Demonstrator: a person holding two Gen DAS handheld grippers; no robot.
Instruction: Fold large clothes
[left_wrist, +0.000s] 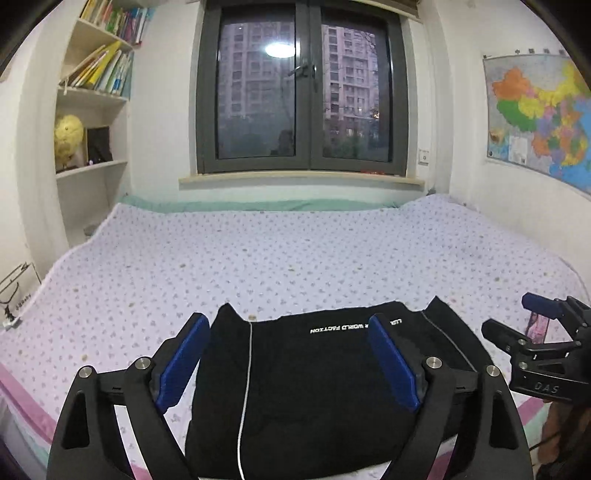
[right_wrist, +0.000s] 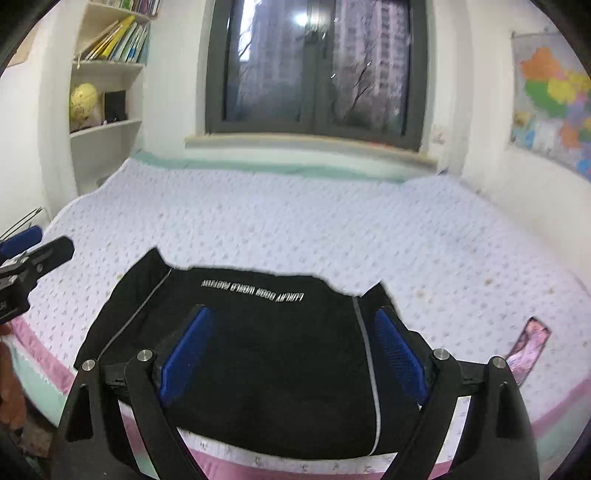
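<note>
Black folded garment (left_wrist: 314, 380) lies on the bed (left_wrist: 295, 258) below both wide-spread, empty hand-held grippers (left_wrist: 288, 363) (right_wrist: 295, 356).

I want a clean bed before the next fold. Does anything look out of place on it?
Yes: a phone lies on the sheet right of the folded black garment, near the bed's front edge. Small brownish specks also dot the sheet. Both grippers, left and right, are open and empty.

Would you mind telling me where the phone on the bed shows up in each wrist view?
Left wrist: phone at far right, partly behind the right gripper.
Right wrist: phone at lower right, beside the black garment.
Shared landmark: window.
</note>
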